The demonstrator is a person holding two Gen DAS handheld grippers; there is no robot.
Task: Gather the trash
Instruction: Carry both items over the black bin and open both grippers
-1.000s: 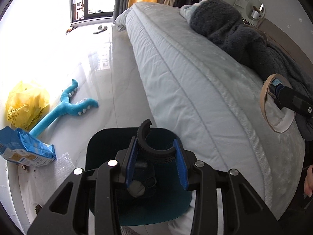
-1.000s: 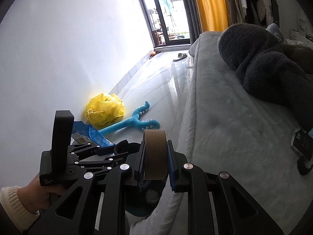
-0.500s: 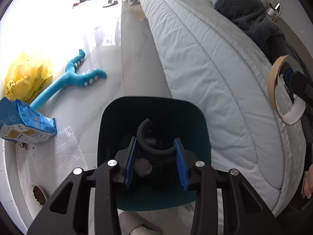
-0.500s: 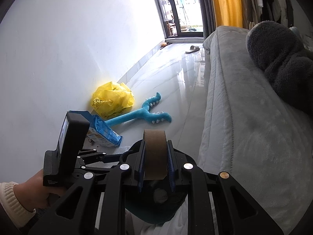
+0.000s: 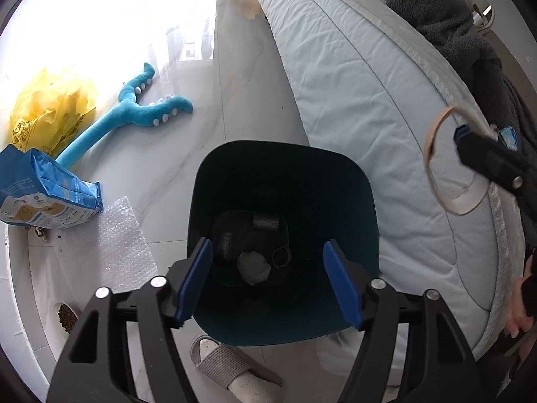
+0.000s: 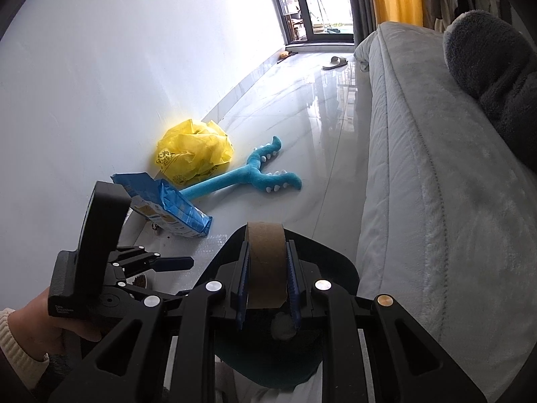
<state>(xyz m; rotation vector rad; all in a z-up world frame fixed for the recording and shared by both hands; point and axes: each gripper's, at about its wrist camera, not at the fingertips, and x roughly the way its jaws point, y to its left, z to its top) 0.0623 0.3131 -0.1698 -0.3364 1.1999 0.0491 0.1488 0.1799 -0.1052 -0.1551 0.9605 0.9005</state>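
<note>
Hovering our left hand-held gripper (image 5: 268, 282) wide over the bin (image 5: 282, 322) | right hand-held gripper (image 6: 266, 285) clamps the tape roll (image 6: 265, 262) beside the bed (image 6: 436, 201) | risk: released off-centre, it misses the bin.

The glossy floor (image 5: 235, 77) carries a teal bin (image 5: 365, 221), bubble wrap (image 5: 117, 241), blue bag (image 5: 43, 194), plush toy (image 5: 134, 114).

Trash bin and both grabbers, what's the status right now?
Left gripper open above the trash bin. Right gripper shut on cardboard tape roll, over the bin's edge. Nothing blocking.
</note>
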